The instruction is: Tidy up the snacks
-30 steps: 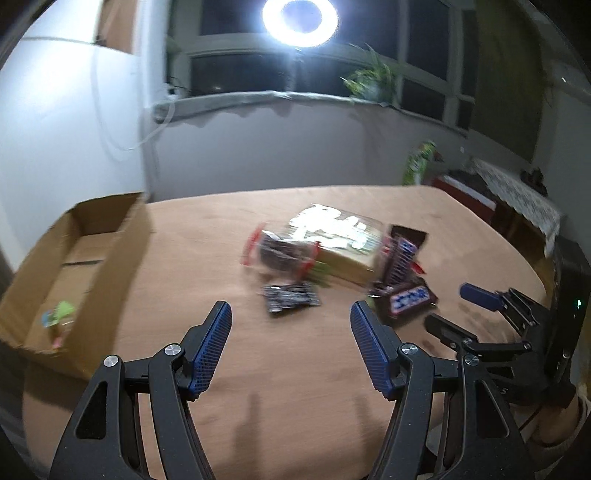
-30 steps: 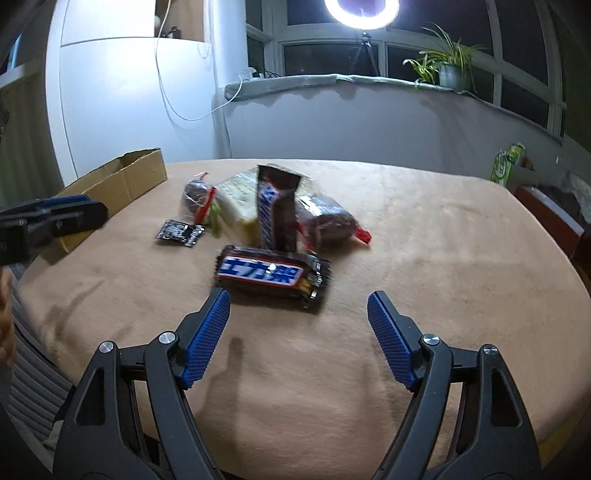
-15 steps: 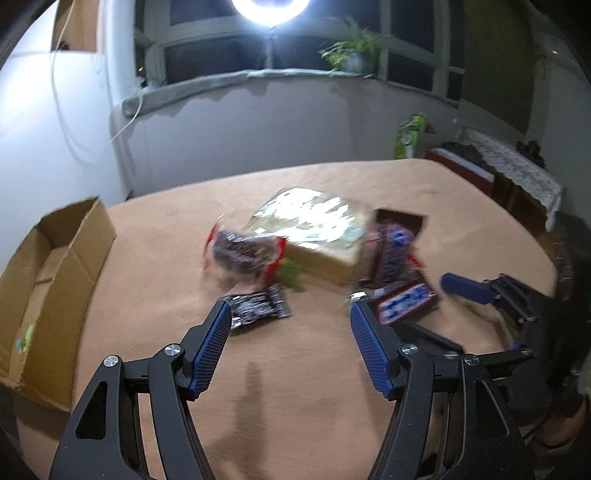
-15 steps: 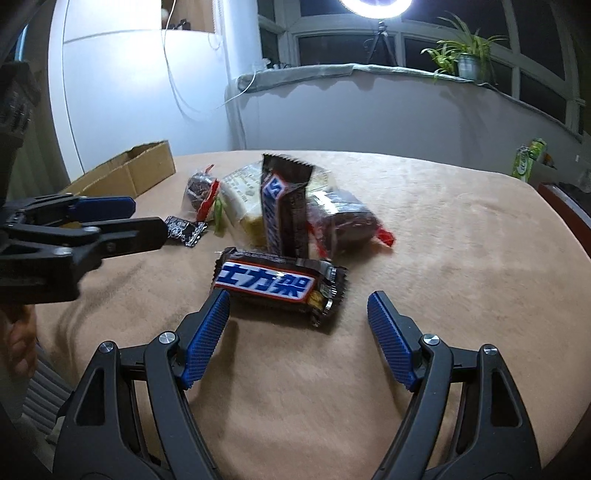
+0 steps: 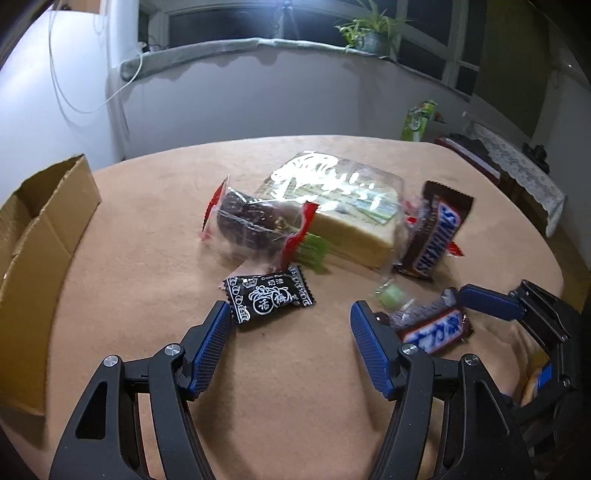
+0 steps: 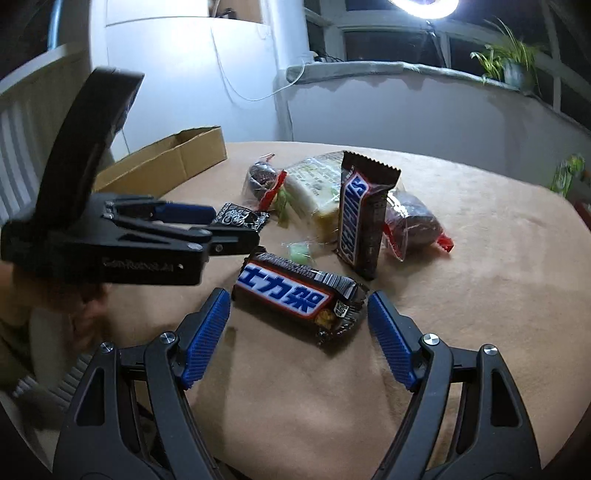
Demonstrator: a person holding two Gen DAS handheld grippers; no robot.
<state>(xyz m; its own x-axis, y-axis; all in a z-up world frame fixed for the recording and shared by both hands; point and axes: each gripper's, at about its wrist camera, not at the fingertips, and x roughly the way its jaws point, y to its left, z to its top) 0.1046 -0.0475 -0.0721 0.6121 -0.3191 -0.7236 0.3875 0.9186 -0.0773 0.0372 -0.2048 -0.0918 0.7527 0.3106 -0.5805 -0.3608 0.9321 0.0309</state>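
Note:
A pile of snacks lies mid-table. A small black candy packet (image 5: 269, 298) lies just ahead of my open, empty left gripper (image 5: 291, 314). Behind it are a clear pack of dark cakes (image 5: 255, 226), a wrapped bread slice (image 5: 332, 206) and a Snickers bar (image 5: 434, 236). A second Snickers bar with Chinese lettering (image 6: 295, 297) lies between the fingertips of my open right gripper (image 6: 298, 306); it also shows in the left wrist view (image 5: 436, 326). A small green candy (image 5: 391, 295) lies near it. The left gripper also shows in the right wrist view (image 6: 207, 221).
An open cardboard box (image 5: 40, 236) stands at the table's left edge, also in the right wrist view (image 6: 166, 162). The tan table (image 6: 480, 277) is rounded. A second clear cake pack (image 6: 413, 221) lies right of the upright Snickers. A windowsill with a plant (image 5: 369, 33) is behind.
Both grippers have moved forward toward the snacks. The left now sits just behind the black packet; the right now brackets the Chinese-lettered Snickers bar. Both stayed open.

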